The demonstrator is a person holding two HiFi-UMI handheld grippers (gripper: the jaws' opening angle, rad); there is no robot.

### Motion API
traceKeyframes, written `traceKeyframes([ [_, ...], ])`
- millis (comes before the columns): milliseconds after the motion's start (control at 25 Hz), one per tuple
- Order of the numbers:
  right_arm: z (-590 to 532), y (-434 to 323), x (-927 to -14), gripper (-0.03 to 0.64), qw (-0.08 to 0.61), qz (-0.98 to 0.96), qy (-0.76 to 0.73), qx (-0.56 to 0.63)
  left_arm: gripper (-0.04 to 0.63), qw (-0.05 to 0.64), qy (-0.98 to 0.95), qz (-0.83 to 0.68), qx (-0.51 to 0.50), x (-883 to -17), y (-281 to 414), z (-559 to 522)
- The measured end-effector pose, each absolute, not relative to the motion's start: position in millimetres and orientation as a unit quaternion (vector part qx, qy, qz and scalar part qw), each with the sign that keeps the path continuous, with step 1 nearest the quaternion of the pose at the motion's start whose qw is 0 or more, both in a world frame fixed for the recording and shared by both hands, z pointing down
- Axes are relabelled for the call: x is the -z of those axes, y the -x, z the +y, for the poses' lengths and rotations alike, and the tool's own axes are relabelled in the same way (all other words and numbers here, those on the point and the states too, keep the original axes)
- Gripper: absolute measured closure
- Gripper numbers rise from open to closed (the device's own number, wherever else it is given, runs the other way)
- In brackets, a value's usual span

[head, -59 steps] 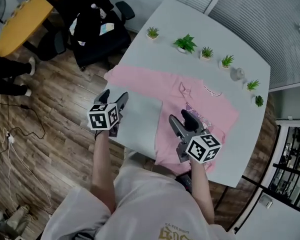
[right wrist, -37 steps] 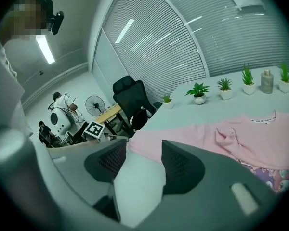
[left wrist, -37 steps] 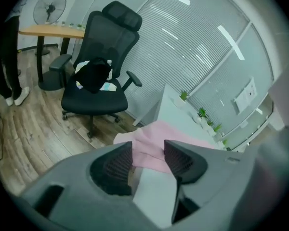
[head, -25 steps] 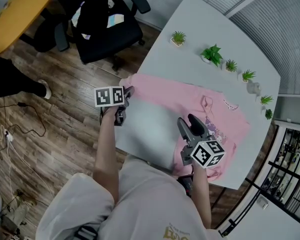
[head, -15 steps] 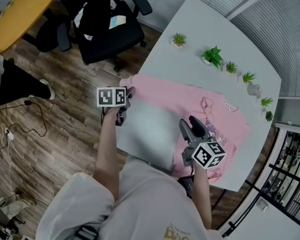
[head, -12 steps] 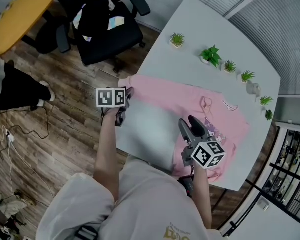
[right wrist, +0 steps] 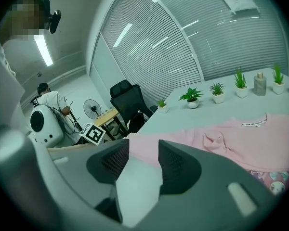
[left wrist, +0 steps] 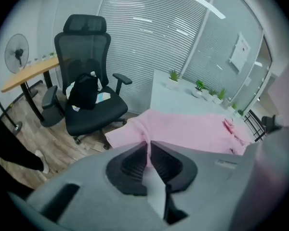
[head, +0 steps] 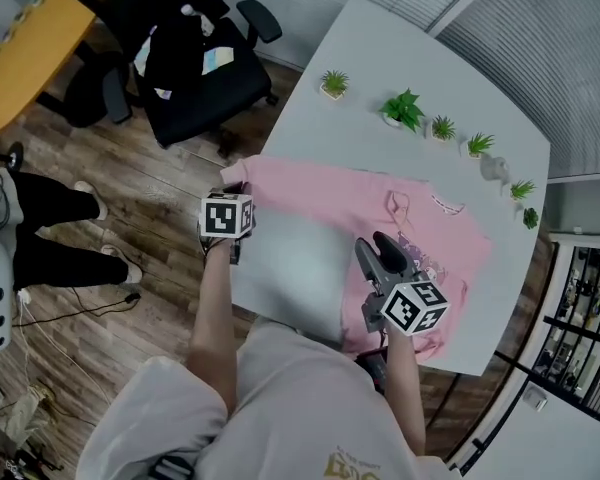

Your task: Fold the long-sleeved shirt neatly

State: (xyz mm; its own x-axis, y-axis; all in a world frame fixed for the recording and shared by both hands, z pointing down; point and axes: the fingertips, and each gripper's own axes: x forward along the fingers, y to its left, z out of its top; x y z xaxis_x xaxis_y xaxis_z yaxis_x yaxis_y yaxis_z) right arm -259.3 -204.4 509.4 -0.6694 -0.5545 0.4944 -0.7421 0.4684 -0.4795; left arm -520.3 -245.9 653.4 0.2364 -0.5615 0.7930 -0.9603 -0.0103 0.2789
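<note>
So your left gripper (left wrist: 148,150) just clamped shut on the sleeve (left wrist: 135,129), while your right gripper (right wrist: 143,150), jaws closing a bit, holds nothing; next, I'd swing that sleeve across the shirt (head: 380,208).

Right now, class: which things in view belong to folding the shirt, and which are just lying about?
Belongs to the job: pink shirt; left gripper, shut on its sleeve; right gripper, jaws open but just closing, nothing gripped.

Lying about: small potted plants; grey bottle; black chair with a bag; yellow desk.
</note>
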Motion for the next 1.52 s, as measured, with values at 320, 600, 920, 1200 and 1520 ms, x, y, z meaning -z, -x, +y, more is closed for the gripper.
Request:
traceKeyframes([
  [320, -198.9, 247.6, -506.4, 0.416, 0.124, -0.841, -0.398, -0.345, 0.574, 0.376, -0.679, -0.574, -0.263, -645.0, 516.1, -245.0],
  [600, -192.1, 235.4, -505.7, 0.416, 0.117, -0.836, -0.41, -0.345, 0.575, 0.348, -0.682, -0.584, -0.268, -629.2, 510.1, -245.4],
  [920, -179.6, 217.3, -498.7, 0.416, 0.103, -0.832, -0.424, -0.344, 0.575, 0.322, -0.688, -0.591, -0.271, -606.4, 501.4, -241.2],
  [1200, -170.4, 194.1, -488.4, 0.416, 0.083, -0.828, -0.435, -0.344, 0.574, 0.29, -0.7, -0.597, -0.264, -576.8, 486.0, -245.2],
  [1520, -161.1, 165.6, -475.3, 0.416, 0.048, -0.833, -0.429, -0.346, 0.574, 0.267, -0.711, -0.596, -0.261, -547.8, 448.6, -247.8],
])
